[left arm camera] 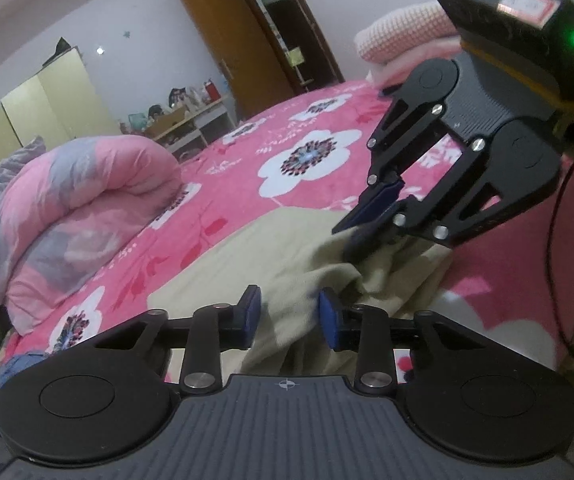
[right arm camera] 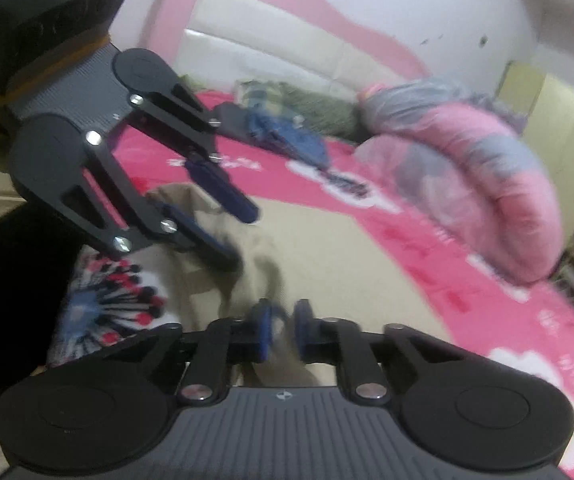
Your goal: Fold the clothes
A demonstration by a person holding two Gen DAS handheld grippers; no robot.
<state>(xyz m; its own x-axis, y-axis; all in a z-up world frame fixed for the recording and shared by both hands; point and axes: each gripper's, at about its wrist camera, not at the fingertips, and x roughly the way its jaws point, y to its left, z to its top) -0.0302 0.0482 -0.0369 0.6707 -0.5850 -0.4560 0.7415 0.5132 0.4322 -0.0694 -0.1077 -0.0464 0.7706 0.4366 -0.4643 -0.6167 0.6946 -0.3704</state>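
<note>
While both rest on the beige garment (left arm camera: pixel 287 248), the left hand-held gripper (left arm camera: pixel 289 316) gapes and the right hand-held gripper (right arm camera: pixel 283 330) pinches a fold.

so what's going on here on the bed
A person with a gripper in each hand is folding a beige garment on a bed with a pink flowered blanket. The right gripper pinches a bunched fold of it. The left gripper has cloth between its fingers too; whether they press is unclear.

Garment (left arm camera: pixel 287 256) lies flat on the bedspread (left arm camera: pixel 247 168), near the bed's front edge. Rolled duvet (left arm camera: pixel 75 208) sits on the bed left of it; folded stack (left arm camera: pixel 403 36) behind, wardrobe (left arm camera: pixel 247 32) beyond. Both grippers (left arm camera: pixel 371 216) (right arm camera: pixel 283 328) over the garment's edge.
</note>
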